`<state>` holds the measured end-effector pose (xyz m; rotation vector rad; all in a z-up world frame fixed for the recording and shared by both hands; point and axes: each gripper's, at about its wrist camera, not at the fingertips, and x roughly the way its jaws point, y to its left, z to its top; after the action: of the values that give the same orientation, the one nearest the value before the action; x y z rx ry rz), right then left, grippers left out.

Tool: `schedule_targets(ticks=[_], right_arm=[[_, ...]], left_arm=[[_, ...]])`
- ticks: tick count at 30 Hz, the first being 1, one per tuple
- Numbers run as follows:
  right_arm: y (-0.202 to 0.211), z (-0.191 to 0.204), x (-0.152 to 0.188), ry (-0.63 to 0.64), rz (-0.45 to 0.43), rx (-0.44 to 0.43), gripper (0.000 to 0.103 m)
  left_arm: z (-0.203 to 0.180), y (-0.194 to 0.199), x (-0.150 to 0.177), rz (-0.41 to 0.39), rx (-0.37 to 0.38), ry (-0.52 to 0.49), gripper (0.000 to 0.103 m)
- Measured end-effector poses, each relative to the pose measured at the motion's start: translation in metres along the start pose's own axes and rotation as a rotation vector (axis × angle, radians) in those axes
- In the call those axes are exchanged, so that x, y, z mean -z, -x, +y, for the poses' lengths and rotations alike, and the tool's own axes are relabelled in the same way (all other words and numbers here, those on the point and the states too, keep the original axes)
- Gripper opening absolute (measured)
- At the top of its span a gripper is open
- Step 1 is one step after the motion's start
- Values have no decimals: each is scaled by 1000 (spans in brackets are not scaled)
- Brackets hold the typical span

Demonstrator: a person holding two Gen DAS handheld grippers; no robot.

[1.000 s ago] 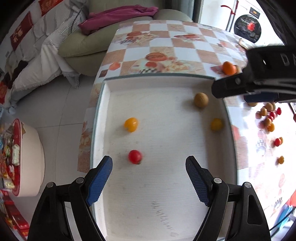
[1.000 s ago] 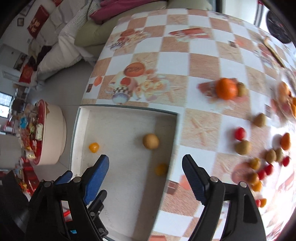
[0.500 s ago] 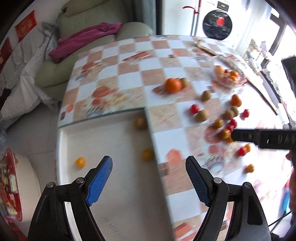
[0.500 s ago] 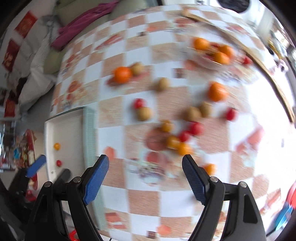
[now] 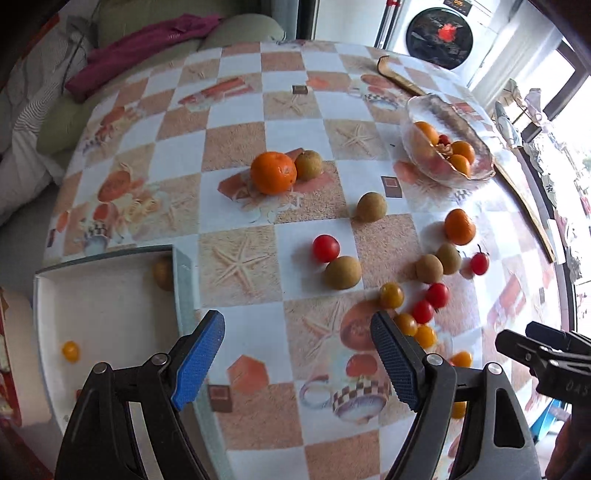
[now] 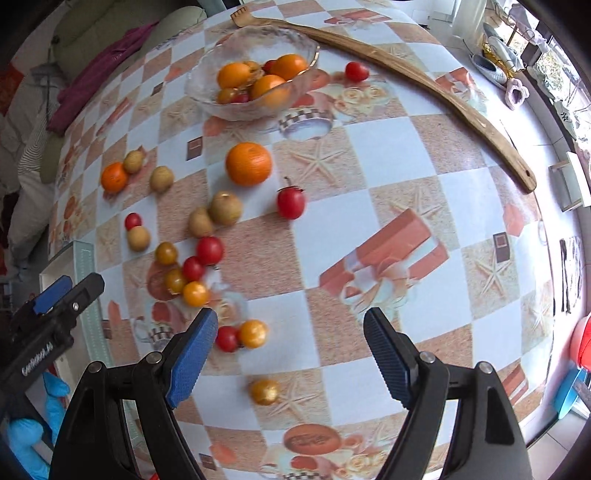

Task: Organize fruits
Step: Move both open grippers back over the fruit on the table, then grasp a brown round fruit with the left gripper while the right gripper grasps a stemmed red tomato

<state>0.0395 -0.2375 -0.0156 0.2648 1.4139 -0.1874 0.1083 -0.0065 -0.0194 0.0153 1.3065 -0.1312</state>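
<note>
My left gripper point(image 5: 297, 332) is open and empty, above the checked tablecloth just right of the white tray point(image 5: 110, 306). A small yellow tomato point(image 5: 70, 350) and a brown fruit point(image 5: 162, 272) lie in the tray. Ahead of it lie an orange point(image 5: 273, 172), a red tomato point(image 5: 326, 248) and a brown fruit point(image 5: 342, 272). My right gripper point(image 6: 290, 332) is open with nothing between its pads. It points down at the table. A red tomato point(image 6: 227, 338) and a yellow one point(image 6: 253, 333) lie by its left finger. A cluster of small tomatoes point(image 6: 188, 269) sits further left.
A glass bowl point(image 6: 207, 99) with oranges stands at the back. A long wooden back scratcher point(image 6: 424, 81) curves along the far right. A loose orange point(image 6: 248, 163) and a stemmed red tomato point(image 6: 291, 202) lie mid-table. A sofa point(image 5: 147, 22) stands beyond the table. A blue-gloved hand point(image 6: 26, 435) holds the left gripper.
Both grippers have swung from over the tray to the right, over the table with the scattered fruit. Both stayed open and empty.
</note>
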Motion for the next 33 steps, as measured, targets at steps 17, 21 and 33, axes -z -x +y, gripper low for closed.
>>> schedule_targets(ticks=[17, 21, 33], right_arm=[[-33, -7, -34, 102, -26, 30, 67], [-36, -5, -39, 112, -40, 28, 63], [-45, 23, -72, 139, -62, 32, 22]], left_arm=[[-10, -47, -17, 39, -15, 57, 81], [-16, -52, -16, 51, -24, 59, 69], [-25, -55, -18, 40, -81, 66, 38]])
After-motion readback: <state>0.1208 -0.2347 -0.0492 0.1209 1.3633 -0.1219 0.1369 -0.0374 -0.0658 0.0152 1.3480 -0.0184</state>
